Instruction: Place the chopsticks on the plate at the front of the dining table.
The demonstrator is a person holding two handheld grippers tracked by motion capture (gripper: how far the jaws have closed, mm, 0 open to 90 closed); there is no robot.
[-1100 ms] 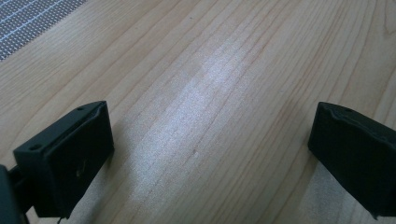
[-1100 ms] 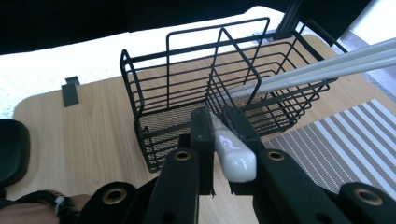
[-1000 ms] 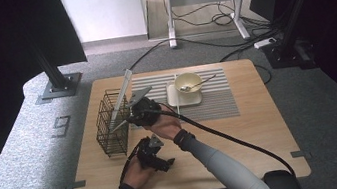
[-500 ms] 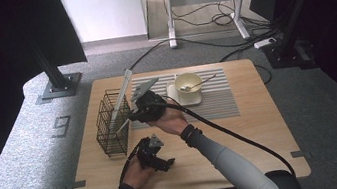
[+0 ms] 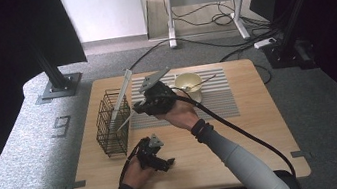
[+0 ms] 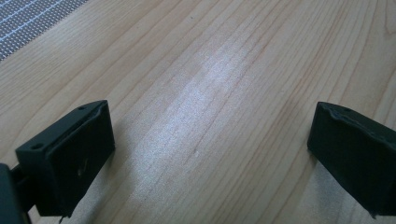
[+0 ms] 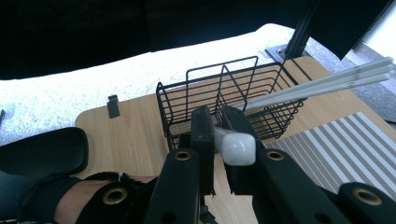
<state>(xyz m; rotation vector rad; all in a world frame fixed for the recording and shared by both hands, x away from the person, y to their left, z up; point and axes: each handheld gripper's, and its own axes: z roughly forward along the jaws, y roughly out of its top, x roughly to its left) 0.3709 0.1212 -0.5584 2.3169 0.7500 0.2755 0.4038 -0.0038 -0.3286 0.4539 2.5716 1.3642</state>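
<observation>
While the high view looks down on the wooden table (image 5: 242, 129), the right gripper (image 5: 137, 110) hangs above the left part of the striped mat (image 5: 218, 99), just right of the black wire basket (image 5: 110, 126), with a white utensil (image 5: 125, 121) slanting from its tip down toward the basket. A pair of white chopsticks (image 5: 123, 93) leans out of the basket's far end, and a cream bowl (image 5: 188, 82) with a spoon in it stands on the far side of the mat. Near the front edge, the left gripper (image 5: 161, 161) rests low over bare wood, well apart from the basket. From the left gripper view, its two black jaws stand wide apart over the table, nothing between them, a corner of the mat at the far left. From the right gripper view, the jaws are clamped on the white utensil's handle (image 7: 236, 147), which sticks out toward the camera, while the wire basket lies just beyond with the chopsticks slanting out to the right.
</observation>
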